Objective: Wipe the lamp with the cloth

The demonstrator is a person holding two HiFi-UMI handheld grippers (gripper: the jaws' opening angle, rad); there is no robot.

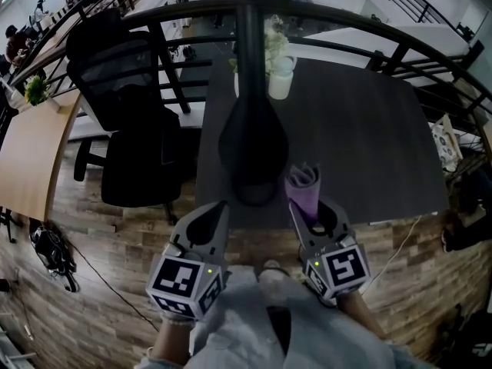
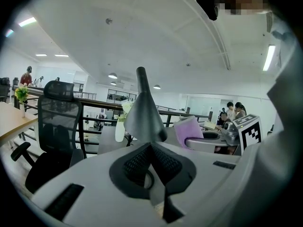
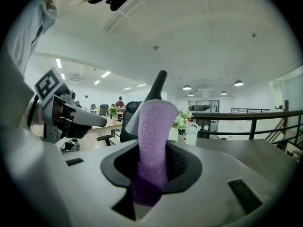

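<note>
Both pointing at lamp (image 1: pixel 254 141), left gripper (image 1: pixel 218 207) jaws clenched empty, right gripper (image 1: pixel 307 210) grasping cloth (image 1: pixel 302 184)

Dark table (image 1: pixel 369 129), with a white vase (image 2: pixel 119 132) of pale flowers (image 1: pixel 274 38) and a white jug (image 3: pixel 191 134) close together near its far edge. Black railing (image 1: pixel 369 29) curving behind the table. Black mesh office chair (image 1: pixel 131 91) just beside the table's left edge. Wooden desk (image 1: pixel 31 152) further left, with a green potted plant (image 1: pixel 34 89) on it. Wood-plank floor (image 1: pixel 100 267), with a dark bundle (image 1: pixel 52 252) and a trailing cable lying below the desk.
</note>
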